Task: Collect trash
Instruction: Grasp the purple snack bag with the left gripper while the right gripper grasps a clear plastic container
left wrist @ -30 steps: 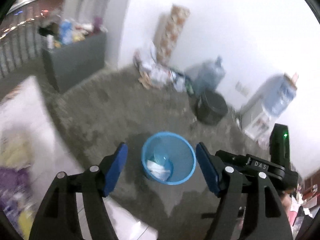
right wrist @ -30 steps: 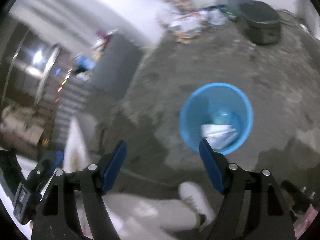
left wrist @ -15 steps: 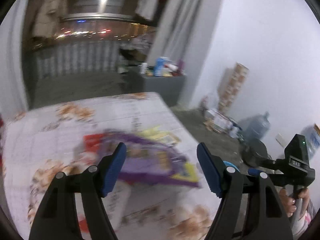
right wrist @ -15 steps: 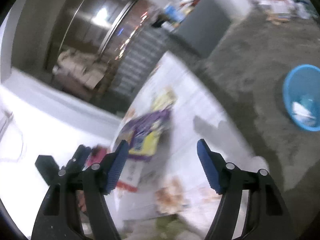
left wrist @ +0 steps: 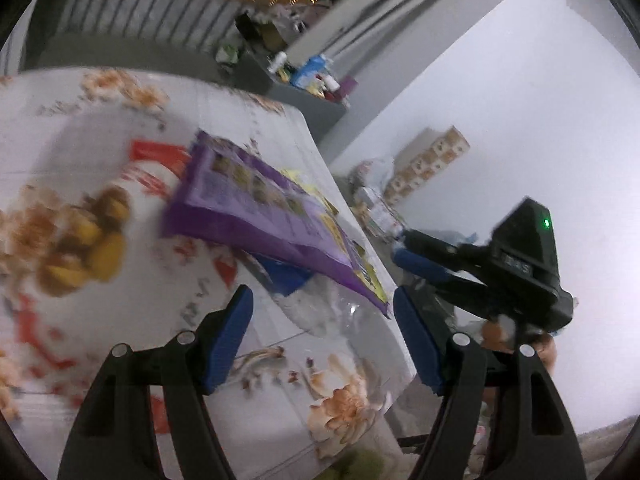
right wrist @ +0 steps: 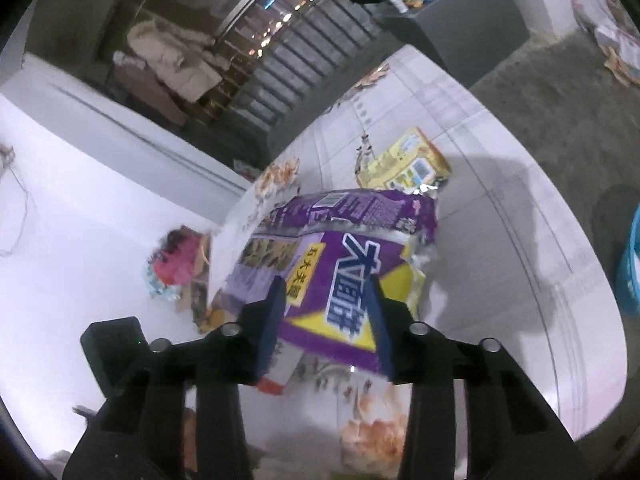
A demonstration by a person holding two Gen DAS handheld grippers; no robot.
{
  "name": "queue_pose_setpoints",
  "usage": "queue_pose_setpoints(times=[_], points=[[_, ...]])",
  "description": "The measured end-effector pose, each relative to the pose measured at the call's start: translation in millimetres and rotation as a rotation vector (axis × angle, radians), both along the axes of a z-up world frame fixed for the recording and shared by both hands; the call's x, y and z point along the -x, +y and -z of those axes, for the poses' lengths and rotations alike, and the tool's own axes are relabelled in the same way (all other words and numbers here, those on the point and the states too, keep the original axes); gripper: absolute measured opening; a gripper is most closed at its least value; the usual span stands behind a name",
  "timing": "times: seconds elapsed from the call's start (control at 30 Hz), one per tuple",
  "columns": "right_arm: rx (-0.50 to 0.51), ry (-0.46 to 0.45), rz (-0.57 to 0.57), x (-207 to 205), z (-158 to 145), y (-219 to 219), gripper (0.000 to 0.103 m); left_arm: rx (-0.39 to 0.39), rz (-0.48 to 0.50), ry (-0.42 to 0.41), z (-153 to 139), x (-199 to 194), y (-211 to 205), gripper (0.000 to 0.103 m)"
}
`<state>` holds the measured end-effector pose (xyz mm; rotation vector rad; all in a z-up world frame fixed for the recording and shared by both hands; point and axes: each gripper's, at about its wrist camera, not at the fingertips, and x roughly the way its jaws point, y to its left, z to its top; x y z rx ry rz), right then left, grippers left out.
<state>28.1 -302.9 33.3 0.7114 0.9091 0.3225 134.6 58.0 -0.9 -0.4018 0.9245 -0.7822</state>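
A large purple snack bag (left wrist: 260,208) (right wrist: 340,240) lies on the flower-print table (left wrist: 100,128) (right wrist: 500,240), over a blue packet (left wrist: 288,276) and a red-and-white box (right wrist: 280,372). A yellow packet (right wrist: 404,160) lies beyond it. My right gripper (right wrist: 327,284) (left wrist: 416,256) is closing its jaws with the bag's near end between them; a gap still shows at the pads. My left gripper (left wrist: 322,300) hangs open above a crumpled clear wrapper (left wrist: 320,316) at the table's corner. The blue bin (right wrist: 630,272) stands on the floor at the right edge.
A grey cabinet (left wrist: 312,100) (right wrist: 460,20) topped with bottles stands past the table. Boxes and papers (left wrist: 420,164) are piled on the floor against the white wall. A person's hand (left wrist: 540,352) holds the right gripper. The table edge runs close under my left gripper.
Both views swung from the floor and blue bin up to the table. My right jaws narrowed around the purple bag's end. My left jaws stayed wide.
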Motion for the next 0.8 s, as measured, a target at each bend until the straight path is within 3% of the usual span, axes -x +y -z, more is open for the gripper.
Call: queue_pose_setpoints(times=[0.17, 0.3, 0.4, 0.57, 0.8], points=[[-0.015, 0.055, -0.041, -6, 17, 7, 0.018, 0.068, 0.023, 0.062, 20, -16, -19, 0.067], [-0.024, 0.061, -0.070, -6, 20, 11, 0.014, 0.130, -0.007, 0.051, 20, -21, -18, 0.058], [-0.032, 0.061, -0.083, -5, 18, 11, 0.012, 0.131, -0.056, 0.049, 22, -25, -19, 0.047], [-0.036, 0.047, -0.087, -2, 13, 11, 0.011, 0.145, -0.082, 0.044, 20, -27, -19, 0.013], [-0.063, -0.075, -0.016, 14, -16, -5, 0.015, 0.190, -0.058, -0.064, -12, -18, -7, 0.004]])
